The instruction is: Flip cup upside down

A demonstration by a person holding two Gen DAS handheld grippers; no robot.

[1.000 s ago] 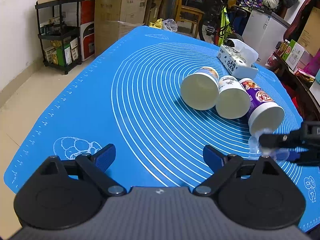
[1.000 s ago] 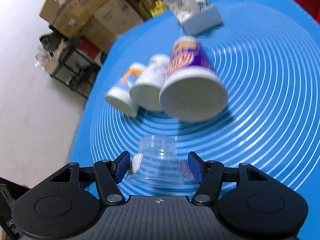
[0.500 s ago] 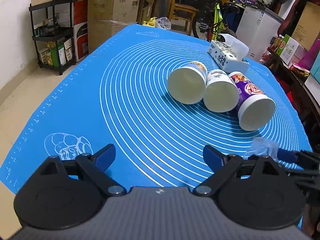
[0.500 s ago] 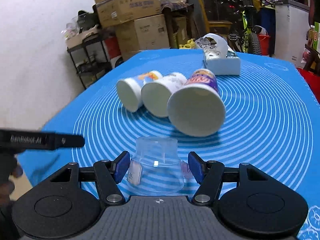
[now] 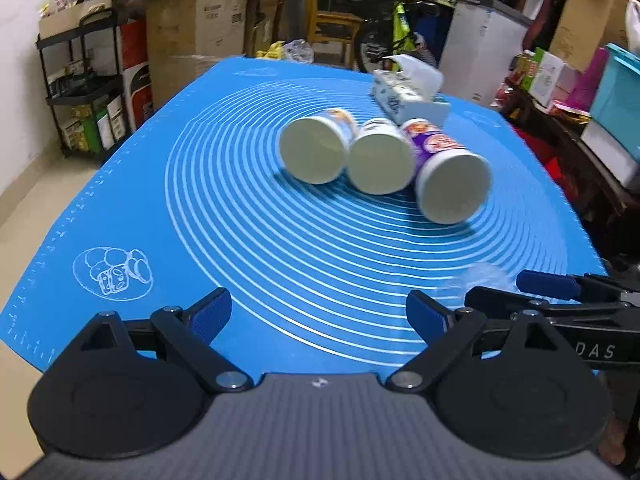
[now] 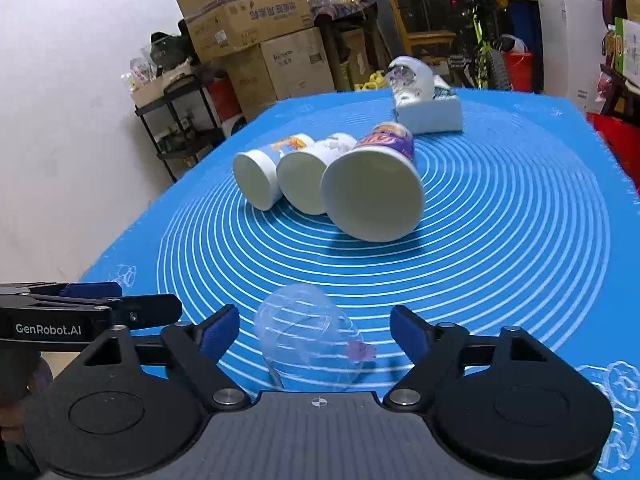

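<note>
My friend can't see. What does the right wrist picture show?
A clear plastic cup sits on a blue mat between the right gripper's open fingers, apparently untouched. Behind it, three paper cups lie on their sides.

You are seeing "GenRobot.AI" printing white along the left gripper (image 6: 90, 306) side in your right wrist view, and "DAS" showing on the right gripper (image 5: 520, 292) body in your left wrist view.

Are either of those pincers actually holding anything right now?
No. The right gripper is open around the clear plastic cup without touching it; the left gripper is open with nothing between its fingers.
</note>
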